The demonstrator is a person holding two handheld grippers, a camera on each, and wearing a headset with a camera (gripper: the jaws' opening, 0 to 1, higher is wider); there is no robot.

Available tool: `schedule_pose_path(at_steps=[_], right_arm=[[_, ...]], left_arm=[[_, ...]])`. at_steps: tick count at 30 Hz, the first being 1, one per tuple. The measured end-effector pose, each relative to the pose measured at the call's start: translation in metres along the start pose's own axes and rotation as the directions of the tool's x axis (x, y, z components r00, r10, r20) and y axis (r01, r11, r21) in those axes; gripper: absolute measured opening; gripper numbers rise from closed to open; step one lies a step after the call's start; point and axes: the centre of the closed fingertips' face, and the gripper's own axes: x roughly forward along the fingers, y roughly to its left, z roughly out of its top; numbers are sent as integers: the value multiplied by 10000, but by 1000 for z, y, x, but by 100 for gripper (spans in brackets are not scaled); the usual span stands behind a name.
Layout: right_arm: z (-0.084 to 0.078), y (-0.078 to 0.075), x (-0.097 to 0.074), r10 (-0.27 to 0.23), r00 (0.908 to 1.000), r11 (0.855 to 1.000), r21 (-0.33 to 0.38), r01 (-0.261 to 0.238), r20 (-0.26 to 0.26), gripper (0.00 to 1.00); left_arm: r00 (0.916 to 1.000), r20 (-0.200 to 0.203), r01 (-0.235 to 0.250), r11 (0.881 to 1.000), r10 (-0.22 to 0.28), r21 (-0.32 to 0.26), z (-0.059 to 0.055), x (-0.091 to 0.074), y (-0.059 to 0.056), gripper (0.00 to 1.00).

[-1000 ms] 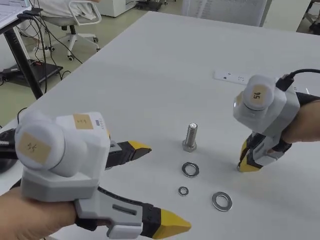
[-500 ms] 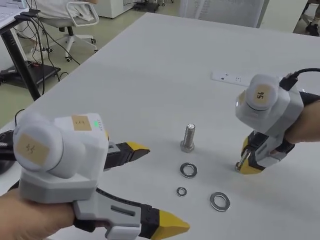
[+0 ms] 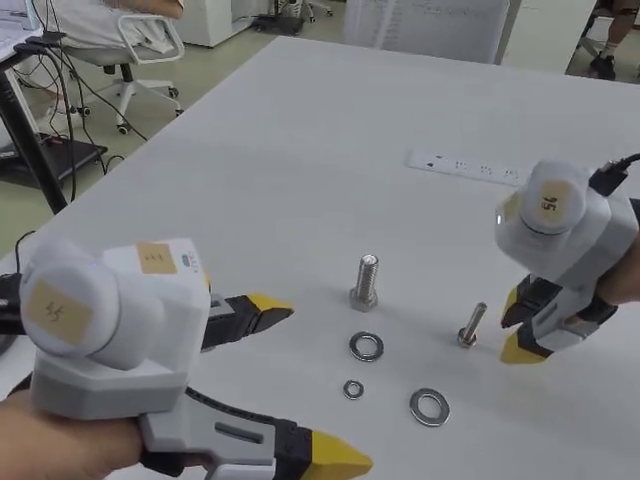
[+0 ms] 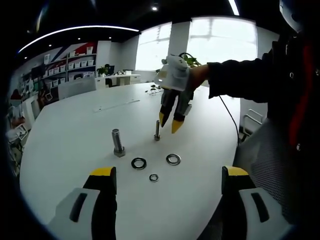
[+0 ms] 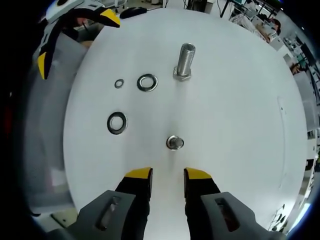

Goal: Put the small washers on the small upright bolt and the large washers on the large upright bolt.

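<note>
The large bolt stands upright on its head on the white table. To its right stands the small bolt, upright and free. My right gripper hovers just right of the small bolt, open by a narrow gap and holding nothing. From above, the small bolt sits just ahead of the right gripper. Two large washers and one small washer lie flat in front of the bolts. My left gripper is wide open at the near left, clear of them.
A white power strip lies on the far side of the table. An office chair and a desk leg with cables stand on the floor beyond the table's left edge.
The small bolt was at the right gripper's tips half a second ago; now it stands alone on the table. The right gripper has let go and drawn back to the right.
</note>
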Motion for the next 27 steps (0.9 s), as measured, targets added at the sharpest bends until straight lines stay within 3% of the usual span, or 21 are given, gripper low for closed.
schedule_pose_path(at_steps=[14,22,27], right_arm=[[-4,40,-4,46,9999,9999,164,-48,154,27],[9,64,-5,221,9990,9998,-6,-221,395,27],[28,77,-5,340,9978,9986,-421,-316,565,28]], left_arm=[[9999,93,43,9999,-44,107,3,-1,-2,86],[9998,171,29,9998,-32,180,4,-2,-3,86],[9998,212,-10,9998,6,218,5,-3,-4,86]])
